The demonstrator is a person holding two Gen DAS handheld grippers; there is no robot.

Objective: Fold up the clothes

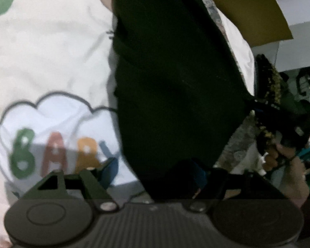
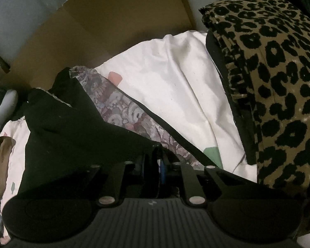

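White bedding (image 1: 51, 51), blurred, perhaps under dark garment (image 1: 171, 82).

There's a white bedsheet (image 1: 51, 51) spread under everything, with a cloud outline and chunky coloured letters (image 1: 51, 153) printed at lower left of the left wrist view. A brown cardboard flap (image 2: 105, 26) fills the upper middle of the right wrist view, pale wall (image 1: 295, 35) behind.

The garment (image 1: 175, 82) is black. The sheet (image 1: 47, 51) is white, printed with a grey-outlined cloud and green, pink and orange letters. The folded cloth (image 2: 279, 82) is tan with black leopard spots. The cardboard (image 2: 113, 20) is brown.
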